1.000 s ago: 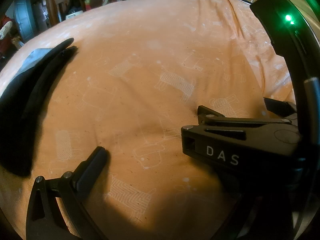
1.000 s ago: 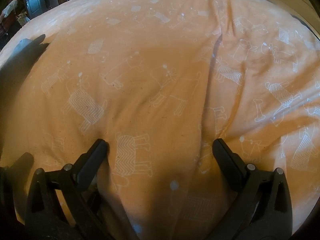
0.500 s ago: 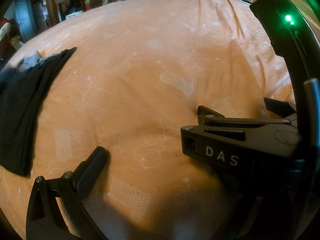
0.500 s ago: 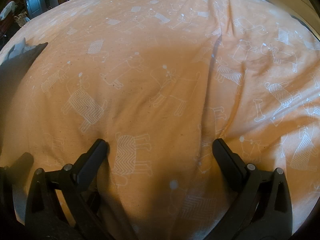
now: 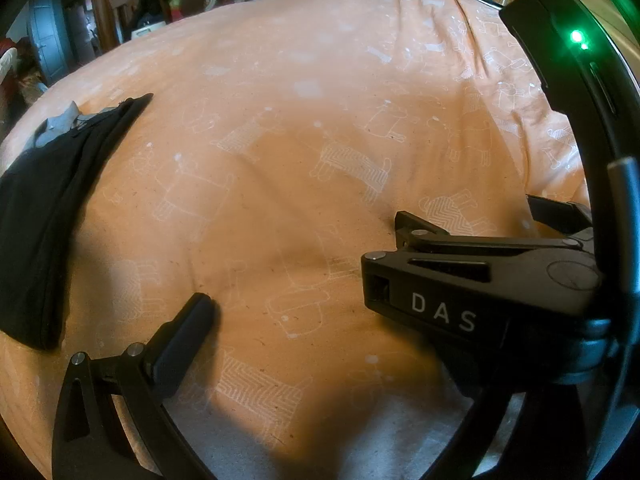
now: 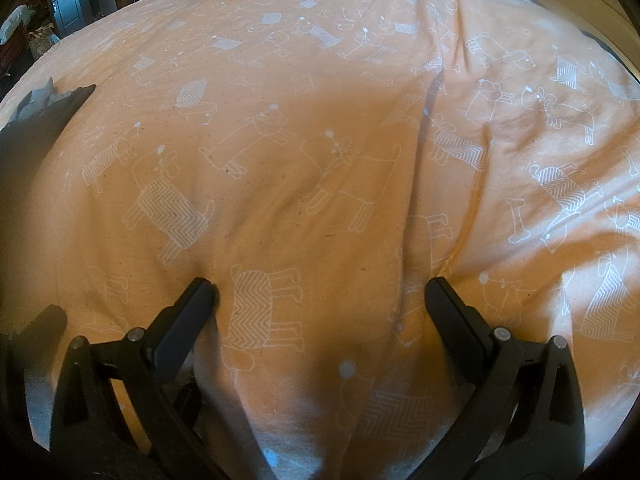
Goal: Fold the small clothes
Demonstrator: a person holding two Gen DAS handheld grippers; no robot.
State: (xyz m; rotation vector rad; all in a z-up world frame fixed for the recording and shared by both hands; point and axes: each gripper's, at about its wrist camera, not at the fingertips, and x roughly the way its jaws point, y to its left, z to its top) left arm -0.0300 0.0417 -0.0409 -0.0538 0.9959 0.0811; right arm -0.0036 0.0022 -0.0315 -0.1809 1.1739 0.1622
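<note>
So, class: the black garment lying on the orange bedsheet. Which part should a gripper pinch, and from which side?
Probably the pointed far corner of the black garment, beside the grey piece. That tip lies thin and flat on the bedsheet, with bare sheet to its right, so come from the right, jaws open. The left gripper seems nearer.

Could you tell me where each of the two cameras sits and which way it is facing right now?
Left wrist: on the left gripper, looking forward and down over the orange bedsheet; one own finger shows, the right gripper's side-on body covers the other.
Right wrist: on the right gripper, facing the same sheet; both fingers show, wide apart.
Shared: the sheet and the black garment at far left.
</note>
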